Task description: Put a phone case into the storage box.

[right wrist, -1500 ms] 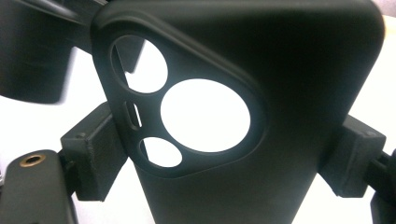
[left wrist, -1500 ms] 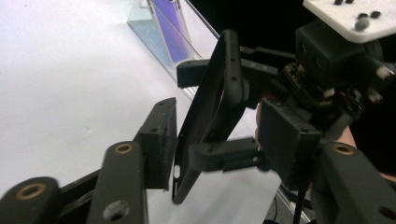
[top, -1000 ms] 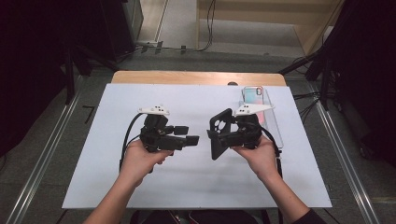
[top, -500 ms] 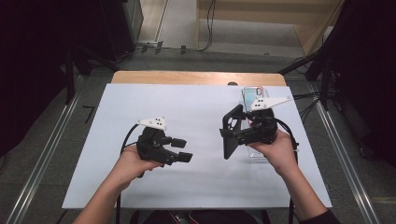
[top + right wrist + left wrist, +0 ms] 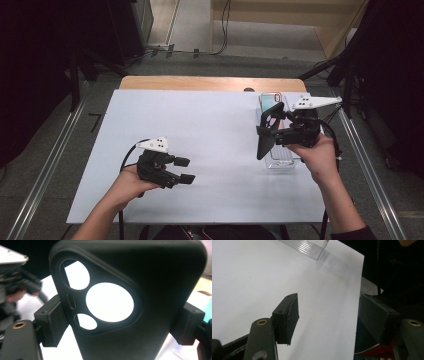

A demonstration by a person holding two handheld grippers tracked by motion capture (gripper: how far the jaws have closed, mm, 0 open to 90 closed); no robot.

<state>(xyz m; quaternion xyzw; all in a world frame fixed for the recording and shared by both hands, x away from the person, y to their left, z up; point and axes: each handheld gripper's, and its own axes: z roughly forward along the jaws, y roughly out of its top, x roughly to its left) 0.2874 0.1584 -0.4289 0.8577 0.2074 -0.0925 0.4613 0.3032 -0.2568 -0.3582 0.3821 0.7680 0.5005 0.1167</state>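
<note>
Phone case point(image 5: 140, 302): black, with camera cutouts; we hold it lifted over the table's right side, above a clear tray point(image 5: 282, 159).
Right gripper point(image 5: 272, 135): our jaws clamp the case by its two edges.
Left gripper point(image 5: 184, 170): jaws apart, nothing between them, low over the white table point(image 5: 210, 130) on our left.
Tray: lies beside a phone point(image 5: 272, 102).

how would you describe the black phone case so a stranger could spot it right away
On the white table, look to the right side, where the right gripper is held above a clear plastic tray. Clamped between its jaws is a matte black phone case, standing on edge. Its cluster of round camera cut-outs sets it apart from the see-through tray beneath.
</note>
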